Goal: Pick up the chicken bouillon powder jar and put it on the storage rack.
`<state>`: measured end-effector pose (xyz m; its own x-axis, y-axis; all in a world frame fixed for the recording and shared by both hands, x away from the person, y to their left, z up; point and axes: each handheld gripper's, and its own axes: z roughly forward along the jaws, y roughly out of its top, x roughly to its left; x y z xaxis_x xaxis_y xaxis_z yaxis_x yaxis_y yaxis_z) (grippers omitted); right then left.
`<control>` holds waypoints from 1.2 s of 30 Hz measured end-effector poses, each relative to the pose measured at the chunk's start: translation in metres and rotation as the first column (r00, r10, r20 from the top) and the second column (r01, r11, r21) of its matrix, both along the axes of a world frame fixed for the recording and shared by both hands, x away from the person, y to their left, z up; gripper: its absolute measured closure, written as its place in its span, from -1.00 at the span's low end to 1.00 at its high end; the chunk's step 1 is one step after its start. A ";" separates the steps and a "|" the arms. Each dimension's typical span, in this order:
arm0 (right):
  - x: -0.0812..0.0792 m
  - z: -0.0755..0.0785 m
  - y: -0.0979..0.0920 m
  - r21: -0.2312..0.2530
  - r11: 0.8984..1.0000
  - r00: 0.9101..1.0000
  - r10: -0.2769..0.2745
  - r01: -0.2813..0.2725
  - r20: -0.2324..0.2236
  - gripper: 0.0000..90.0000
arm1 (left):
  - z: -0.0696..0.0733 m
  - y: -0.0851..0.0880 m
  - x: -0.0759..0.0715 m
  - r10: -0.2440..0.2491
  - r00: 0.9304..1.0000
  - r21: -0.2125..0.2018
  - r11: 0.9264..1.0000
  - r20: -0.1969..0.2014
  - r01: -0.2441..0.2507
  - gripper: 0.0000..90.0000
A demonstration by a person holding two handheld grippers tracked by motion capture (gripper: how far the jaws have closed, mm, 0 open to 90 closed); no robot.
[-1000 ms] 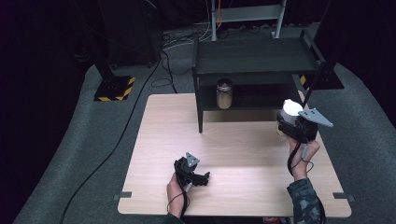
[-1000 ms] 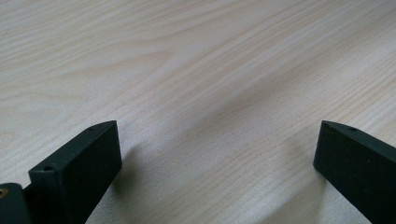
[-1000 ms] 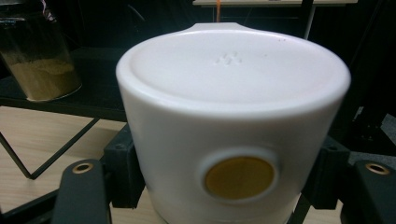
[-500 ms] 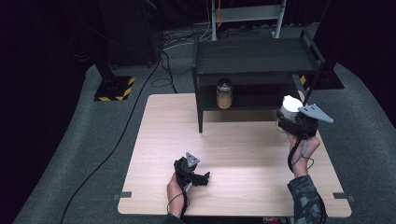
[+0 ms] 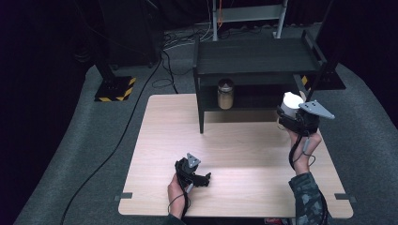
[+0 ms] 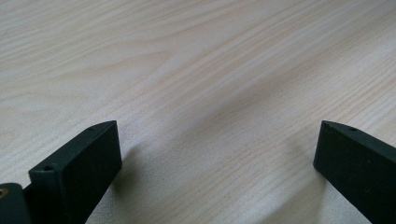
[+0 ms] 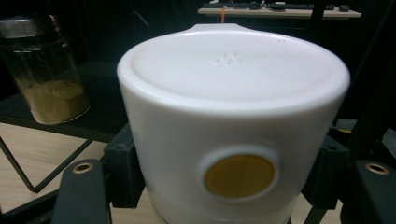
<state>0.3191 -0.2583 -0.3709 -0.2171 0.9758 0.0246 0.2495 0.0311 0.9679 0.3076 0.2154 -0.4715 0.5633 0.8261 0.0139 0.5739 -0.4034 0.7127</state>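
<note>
High view first: my right gripper is up off the counter, clamped on a white cup and carrying it just in front of the black shelf unit. From the right gripper view the grip looks sound. The cup sits squarely between the two black jaws, pressed on both sides, with its flat base turned toward the camera and a round yellow-brown disc low on the near wall. I can't tell from here whether the cup is upside down or just tipped forward, since the base hides the mouth.

So I'd judge the pick-up done and the carry well along. What's left, as I read it, is the placing: the lower shelf lies just ahead of the cup, and a glass jar with brownish powder already stands on that shelf, ahead and off to the left of my gripper. The open stretch of shelf straight ahead looks like the likely spot, though the cup isn't resting on anything yet.

My left gripper has no part in this. It sits low near the counter, well apart from the cup, jaws standing wide apart with bare wood grain between them in the left gripper view.

Remaining steps as I see them: ease the cup in under the top board, set it down clear of the jar, let go, back out.
</note>
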 end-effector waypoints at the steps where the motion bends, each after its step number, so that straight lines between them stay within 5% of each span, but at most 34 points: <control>1: 0.001 0.001 0.001 -0.004 1.000 1.000 0.001 -0.001 0.001 -0.35 | 0.000 0.000 0.000 0.000 1.000 0.000 1.000 0.000 0.000 -1.00; 36: 0.020 0.011 0.009 -0.003 1.000 1.000 0.016 -0.015 0.013 -0.34 | 0.000 0.000 0.000 -0.006 1.000 -0.001 1.000 -0.001 0.006 -1.00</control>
